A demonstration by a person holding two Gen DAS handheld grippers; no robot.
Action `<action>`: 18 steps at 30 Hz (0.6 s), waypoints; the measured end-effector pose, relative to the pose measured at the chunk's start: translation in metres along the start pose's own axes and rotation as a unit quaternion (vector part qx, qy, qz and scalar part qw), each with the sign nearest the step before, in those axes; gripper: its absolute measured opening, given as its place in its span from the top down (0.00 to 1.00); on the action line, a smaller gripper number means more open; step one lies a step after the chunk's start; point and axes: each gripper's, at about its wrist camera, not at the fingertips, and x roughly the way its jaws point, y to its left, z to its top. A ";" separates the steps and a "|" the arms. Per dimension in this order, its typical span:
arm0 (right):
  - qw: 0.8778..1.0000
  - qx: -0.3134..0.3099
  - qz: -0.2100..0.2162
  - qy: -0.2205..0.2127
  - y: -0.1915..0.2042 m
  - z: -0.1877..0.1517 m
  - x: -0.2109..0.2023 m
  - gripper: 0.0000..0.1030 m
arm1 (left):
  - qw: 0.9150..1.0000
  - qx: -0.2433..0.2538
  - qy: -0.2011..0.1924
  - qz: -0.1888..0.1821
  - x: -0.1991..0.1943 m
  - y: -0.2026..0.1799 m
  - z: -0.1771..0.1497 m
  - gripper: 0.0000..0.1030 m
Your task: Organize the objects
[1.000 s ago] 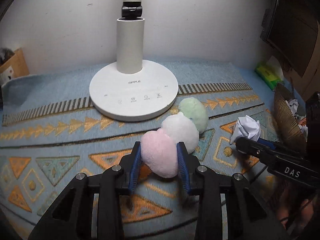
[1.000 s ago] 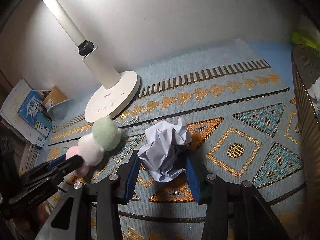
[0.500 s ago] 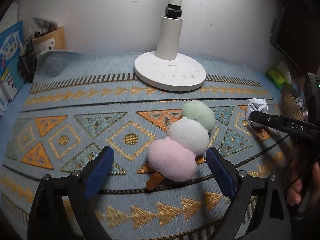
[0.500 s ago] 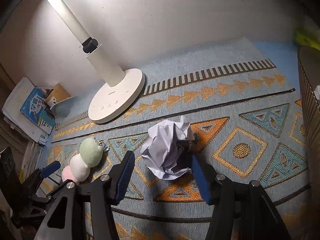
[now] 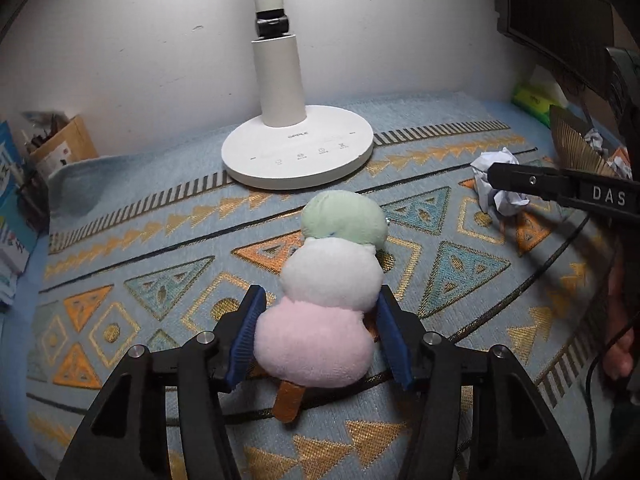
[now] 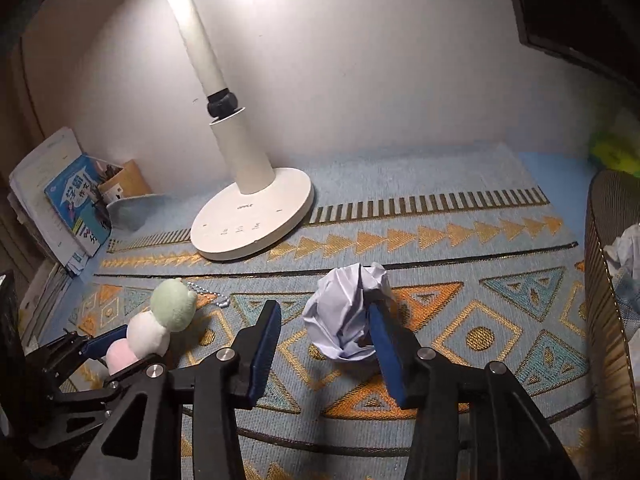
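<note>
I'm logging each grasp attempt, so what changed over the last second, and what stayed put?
The left tool, closed on the plush dango skewer a second ago, opened wide and backed off, then came forward again; its pads now flank the pink ball. The right tool opened, leaving the crumpled paper against its right pad. Lamp and rug stayed put.

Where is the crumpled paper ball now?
In the right wrist view, the crumpled paper ball lies on the patterned mat, between the right gripper's open fingers.
</note>
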 end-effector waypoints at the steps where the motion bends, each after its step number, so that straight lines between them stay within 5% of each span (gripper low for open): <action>1: 1.000 -0.009 0.001 -0.002 0.005 -0.002 -0.003 0.64 | 1.000 -0.016 -0.002 -0.001 -0.004 0.002 -0.003 0.49; 7: 0.999 0.007 0.039 0.014 0.025 -0.040 -0.038 0.64 | 0.996 -0.088 0.001 -0.027 -0.039 0.005 -0.037 0.49; 14: 0.996 0.047 0.072 0.031 0.026 -0.088 -0.084 0.62 | 0.996 -0.086 -0.011 -0.004 -0.072 -0.010 -0.068 0.49; 18: 0.995 0.082 0.039 0.040 0.005 -0.083 -0.084 0.37 | 0.997 -0.074 -0.015 0.022 -0.072 -0.015 -0.073 0.49</action>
